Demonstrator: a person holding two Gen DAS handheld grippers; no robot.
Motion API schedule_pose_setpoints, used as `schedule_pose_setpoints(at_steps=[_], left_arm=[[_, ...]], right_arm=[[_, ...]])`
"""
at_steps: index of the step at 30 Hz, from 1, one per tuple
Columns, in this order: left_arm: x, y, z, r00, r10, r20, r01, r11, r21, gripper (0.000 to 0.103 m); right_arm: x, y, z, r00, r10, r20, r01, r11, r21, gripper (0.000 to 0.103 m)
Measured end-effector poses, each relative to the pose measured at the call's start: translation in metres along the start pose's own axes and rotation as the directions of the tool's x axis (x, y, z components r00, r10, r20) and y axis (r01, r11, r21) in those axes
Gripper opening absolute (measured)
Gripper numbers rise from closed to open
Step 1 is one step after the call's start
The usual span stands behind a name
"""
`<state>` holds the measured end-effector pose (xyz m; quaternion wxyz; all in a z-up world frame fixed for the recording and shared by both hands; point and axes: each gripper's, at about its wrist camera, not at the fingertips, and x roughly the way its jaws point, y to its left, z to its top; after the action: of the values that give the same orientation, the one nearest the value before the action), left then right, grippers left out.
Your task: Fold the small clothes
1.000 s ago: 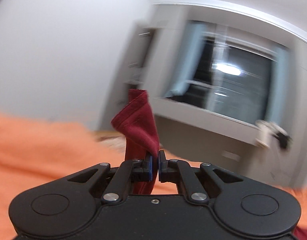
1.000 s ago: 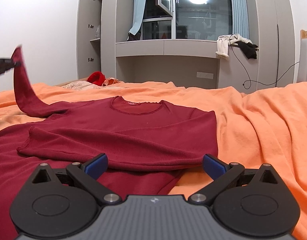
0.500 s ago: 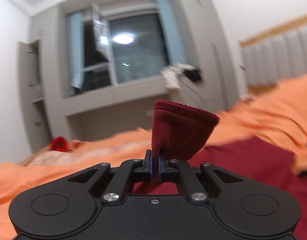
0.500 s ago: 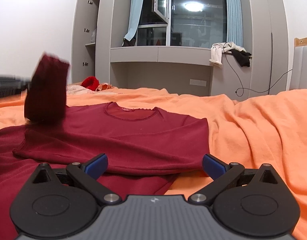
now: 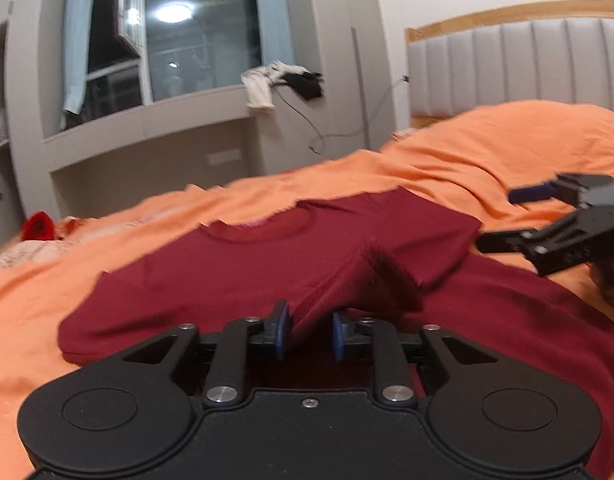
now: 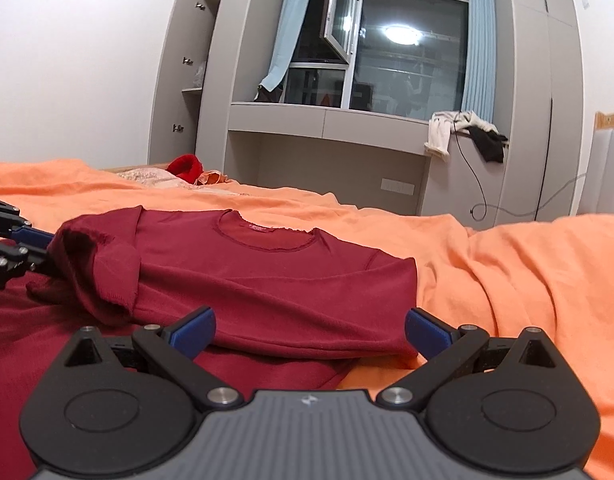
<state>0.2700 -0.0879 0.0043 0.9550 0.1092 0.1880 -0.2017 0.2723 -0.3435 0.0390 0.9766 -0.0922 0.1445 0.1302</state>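
A dark red long-sleeved top (image 6: 267,276) lies on the orange bedspread (image 6: 527,280), its lower part folded up. My left gripper (image 5: 305,330) has its jaws parted, with the sleeve end (image 5: 367,284) lying loose between them on the top's body. The sleeve also shows in the right wrist view (image 6: 103,280), draped over the top's left side next to the left gripper (image 6: 11,248). My right gripper (image 6: 309,330) is wide open and empty, low over the top's near edge. It shows at the right in the left wrist view (image 5: 547,216).
A grey padded headboard (image 5: 527,68) stands at the right. Grey cabinets and a window ledge (image 6: 327,120) with clothes and a cable (image 6: 467,132) are beyond the bed. A red item and light fabric (image 6: 185,168) lie at the bed's far edge.
My left gripper swung the sleeve across and down onto the top's body, then opened its jaws and let go. My right gripper stayed open and shifted only slightly.
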Motion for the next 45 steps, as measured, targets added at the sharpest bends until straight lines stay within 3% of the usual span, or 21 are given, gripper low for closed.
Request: schedule_pose_setpoints(at_steps=[4,10,13,16,19,23,25,27,29,33,35,36,38,39,41,42,45], left_arm=[[-0.014,0.011,-0.002,0.995,-0.091,-0.041,0.09,0.996,-0.015,0.045],[-0.022,0.021,-0.006,0.959,-0.275,-0.065,0.271,0.96,-0.062,0.065],[-0.024,0.032,-0.003,0.956,-0.29,-0.042,0.286,0.954,-0.086,0.071],[-0.031,0.057,0.002,0.974,-0.226,0.008,0.225,0.965,-0.131,0.083],[-0.034,0.086,0.004,0.994,-0.092,0.053,0.101,0.973,-0.208,0.1],[-0.028,0.13,0.003,0.993,0.118,0.013,-0.109,0.944,-0.312,0.1],[-0.021,0.158,0.0,0.977,0.214,-0.02,-0.205,0.9,-0.385,0.1],[-0.013,0.187,-0.006,0.953,0.293,-0.08,-0.294,0.823,-0.485,0.1],[-0.003,0.216,-0.015,0.936,0.326,-0.128,-0.337,0.735,-0.589,0.1],[0.024,0.258,-0.03,0.932,0.289,-0.217,-0.352,0.59,-0.727,0.086],[0.032,0.267,-0.036,0.936,0.273,-0.223,-0.343,0.558,-0.756,0.072],[0.035,0.269,-0.037,0.939,0.267,-0.219,-0.335,0.554,-0.762,0.068],[0.039,0.269,-0.038,0.949,0.24,-0.203,-0.307,0.562,-0.768,0.041],[0.043,0.267,-0.035,0.955,0.221,-0.196,-0.29,0.573,-0.767,0.033],[0.046,0.263,-0.033,0.959,0.209,-0.189,-0.279,0.6,-0.75,0.006],[0.045,0.261,-0.032,0.956,0.228,-0.183,-0.287,0.611,-0.738,0.003],[0.037,0.261,-0.03,0.942,0.294,-0.159,-0.311,0.596,-0.74,0.003]], right_arm=[[-0.001,0.01,0.004,1.0,0.0,0.011,0.001,0.998,-0.07,0.103],[-0.003,0.046,0.018,0.997,0.06,0.046,-0.048,0.971,-0.233,0.103],[0.0,0.068,0.017,0.993,0.116,0.037,-0.099,0.948,-0.302,0.103],[0.003,0.089,0.01,0.989,0.149,0.02,-0.13,0.917,-0.378,0.103],[0.004,0.106,0.0,0.987,0.158,0.015,-0.134,0.88,-0.455,0.102],[0.009,0.115,-0.004,0.987,0.157,0.022,-0.128,0.872,-0.473,0.102],[0.011,0.114,-0.005,0.988,0.15,0.03,-0.119,0.879,-0.461,0.102],[0.013,0.114,-0.006,0.99,0.139,0.031,-0.11,0.883,-0.457,0.103],[0.014,0.114,-0.008,0.99,0.138,0.028,-0.109,0.881,-0.46,0.103],[0.016,0.115,-0.01,0.991,0.133,0.031,-0.103,0.877,-0.47,0.103],[0.016,0.115,-0.012,0.991,0.133,0.028,-0.104,0.876,-0.471,0.103],[0.017,0.115,-0.012,0.991,0.133,0.026,-0.105,0.876,-0.471,0.103],[0.016,0.115,-0.013,0.991,0.133,0.021,-0.107,0.875,-0.473,0.103],[0.016,0.115,-0.013,0.991,0.132,0.021,-0.106,0.874,-0.474,0.103],[0.014,0.115,-0.015,0.991,0.13,0.024,-0.103,0.873,-0.477,0.103],[0.013,0.115,-0.015,0.991,0.129,0.026,-0.101,0.872,-0.478,0.103],[0.013,0.115,-0.016,0.991,0.127,0.029,-0.098,0.871,-0.481,0.103]])
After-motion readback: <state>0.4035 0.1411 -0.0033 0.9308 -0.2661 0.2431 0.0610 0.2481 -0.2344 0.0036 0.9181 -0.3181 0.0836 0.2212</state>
